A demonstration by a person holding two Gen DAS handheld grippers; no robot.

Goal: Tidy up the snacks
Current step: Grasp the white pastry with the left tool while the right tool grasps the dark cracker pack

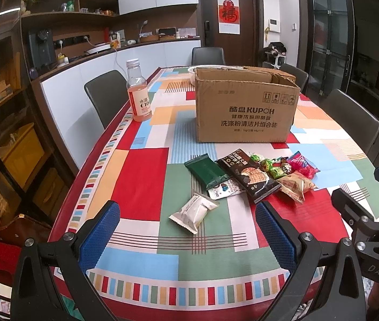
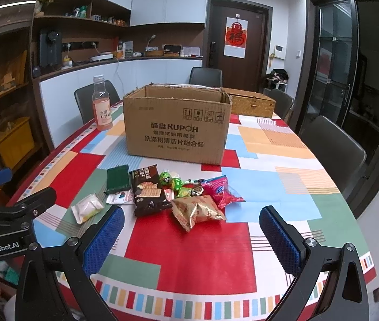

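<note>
Behind the KUPOH cardboard box, only the right wrist view shows a wicker basket (lid shut); the snack pile lies ahead of both wide-open grippers, left gripper and right gripper.

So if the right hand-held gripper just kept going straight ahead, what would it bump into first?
Most likely the gold snack packet, which lies nearest between the open fingers of the right hand-held gripper. The pink packet and the cardboard box sit farther back. Depth is hard to judge in this fisheye view.
</note>
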